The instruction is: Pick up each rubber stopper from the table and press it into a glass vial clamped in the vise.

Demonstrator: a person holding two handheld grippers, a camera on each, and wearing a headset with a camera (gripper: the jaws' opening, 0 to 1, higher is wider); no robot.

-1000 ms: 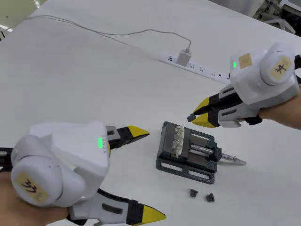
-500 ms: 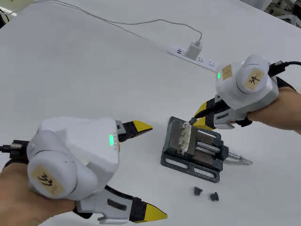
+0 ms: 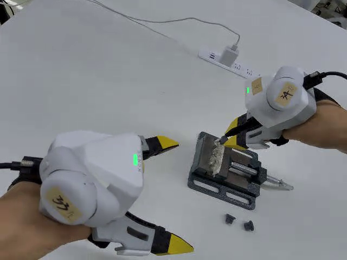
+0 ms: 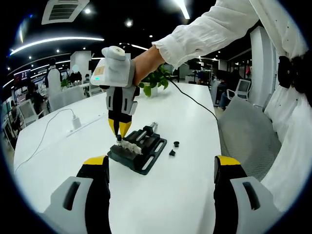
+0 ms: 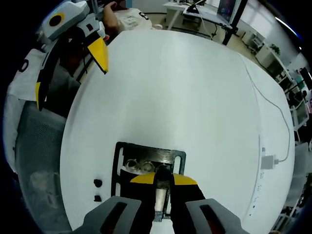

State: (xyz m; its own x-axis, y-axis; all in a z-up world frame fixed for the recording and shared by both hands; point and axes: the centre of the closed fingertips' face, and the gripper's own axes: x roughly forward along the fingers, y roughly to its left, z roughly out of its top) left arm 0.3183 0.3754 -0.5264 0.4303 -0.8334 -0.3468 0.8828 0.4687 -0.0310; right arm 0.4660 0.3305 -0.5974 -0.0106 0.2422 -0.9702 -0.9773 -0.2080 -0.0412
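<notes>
My right gripper [image 3: 222, 140] just came down onto the vise [image 3: 218, 187], jaws pinching what looks like a stopper [image 3: 221, 139] over a vial [image 3: 216, 157], so press next; left gripper [image 3: 182, 196] jaws spread.

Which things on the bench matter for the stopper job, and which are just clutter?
Job:
- vise clamping the glass vials
- stopper pinched in the right gripper, at the vials
- two spare stoppers loose beside the vise
- left gripper, open, holding nothing

Lying about:
- power strip
- charger plugged into it
- cable
</notes>
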